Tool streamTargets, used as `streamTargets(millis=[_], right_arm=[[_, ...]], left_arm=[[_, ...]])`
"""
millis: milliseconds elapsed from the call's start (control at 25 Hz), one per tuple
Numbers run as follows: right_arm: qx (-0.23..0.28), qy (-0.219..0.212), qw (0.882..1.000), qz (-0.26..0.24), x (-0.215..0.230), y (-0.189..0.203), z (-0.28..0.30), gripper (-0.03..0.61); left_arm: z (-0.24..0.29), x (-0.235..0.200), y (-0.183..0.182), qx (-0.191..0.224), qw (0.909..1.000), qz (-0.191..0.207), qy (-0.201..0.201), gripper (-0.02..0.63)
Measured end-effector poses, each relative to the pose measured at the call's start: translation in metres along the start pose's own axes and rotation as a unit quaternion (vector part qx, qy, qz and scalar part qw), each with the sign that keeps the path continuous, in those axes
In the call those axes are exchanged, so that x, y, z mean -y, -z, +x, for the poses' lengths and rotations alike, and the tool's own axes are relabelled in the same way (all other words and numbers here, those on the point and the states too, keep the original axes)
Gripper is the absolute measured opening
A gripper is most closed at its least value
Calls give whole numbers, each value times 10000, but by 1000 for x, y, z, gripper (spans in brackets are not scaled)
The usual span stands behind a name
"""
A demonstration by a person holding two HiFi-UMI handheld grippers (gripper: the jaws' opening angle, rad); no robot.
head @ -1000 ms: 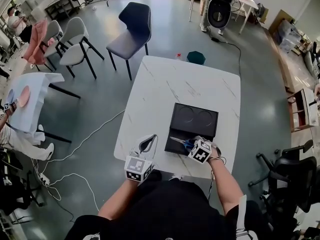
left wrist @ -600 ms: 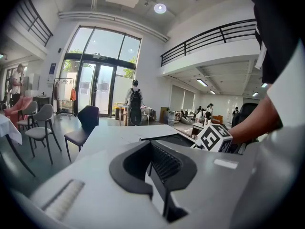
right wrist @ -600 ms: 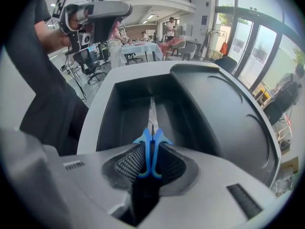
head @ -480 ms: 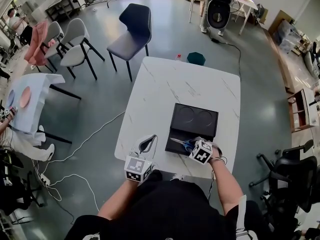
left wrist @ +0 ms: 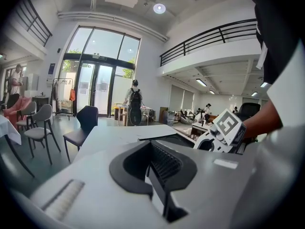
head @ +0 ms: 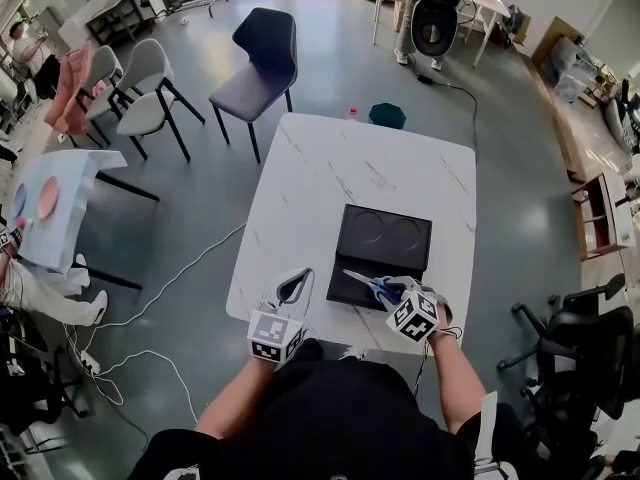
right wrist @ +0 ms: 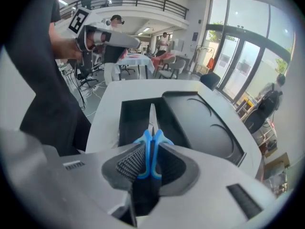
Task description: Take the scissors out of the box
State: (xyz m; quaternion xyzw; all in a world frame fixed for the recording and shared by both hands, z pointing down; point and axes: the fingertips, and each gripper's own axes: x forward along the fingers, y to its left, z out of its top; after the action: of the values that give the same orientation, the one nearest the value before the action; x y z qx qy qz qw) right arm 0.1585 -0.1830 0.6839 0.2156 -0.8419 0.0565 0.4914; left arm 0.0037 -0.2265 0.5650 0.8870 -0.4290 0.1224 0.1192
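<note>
**Scissors gripped by right gripper, blades over the open box**

The right gripper (head: 398,294) has the blue-handled steel scissors (right wrist: 152,133). Its jaws have just closed in and the ribbed pads now press on the two handle loops from either side, so the jaws are held part-way apart by the handles.

Key relation: the scissors' long axis runs straight out along the gripper's own pointing line, with the closed blades leading. The tips hang over the open tray of the black rectangular box (right wrist: 133,123). I can't tell whether they have cleared the tray wall.

My read is that the exit should be up and back toward the person, pulling the tips out the way the handles came. Dragging them sideways risks catching the wall.

- **In the way:** the black lid with two embossed circles (head: 385,233) lies just beyond the tray, touching it — it closes off the far side only.
- **Left gripper:** the left gripper (head: 292,286) rests near the front edge of the white marble-pattern table (head: 350,178), beside the box and off the path. Its jaws are together and empty.
- **Also on the table:** a dark green object (head: 387,115) at the far edge, well apart.
</note>
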Motion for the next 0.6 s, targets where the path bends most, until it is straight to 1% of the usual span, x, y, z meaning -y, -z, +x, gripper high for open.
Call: streamTargets(millis=[160, 240, 320, 440, 520, 600], right_arm=[[461, 464, 9979, 6, 8, -19, -24, 94], [724, 703, 9949, 54, 13, -31, -35, 94], [1051, 916, 9900, 211, 18, -44, -46, 94], [1659, 1268, 9759, 633, 29, -63, -65, 94], [2011, 1524, 9635, 897, 36, -74, -76, 94], [2364, 1721, 9478, 1268, 43, -80, -85, 95]], left_arm=[[1, 0, -2, 7, 10000, 8, 4, 9], [1, 1, -4, 16, 10000, 39, 13, 9], [1, 3, -6, 27, 10000, 73, 36, 9], [2, 6, -10, 48, 9999, 120, 69, 9], [1, 5, -12, 60, 9998, 148, 71, 9], [2, 6, -15, 93, 9998, 155, 80, 9]])
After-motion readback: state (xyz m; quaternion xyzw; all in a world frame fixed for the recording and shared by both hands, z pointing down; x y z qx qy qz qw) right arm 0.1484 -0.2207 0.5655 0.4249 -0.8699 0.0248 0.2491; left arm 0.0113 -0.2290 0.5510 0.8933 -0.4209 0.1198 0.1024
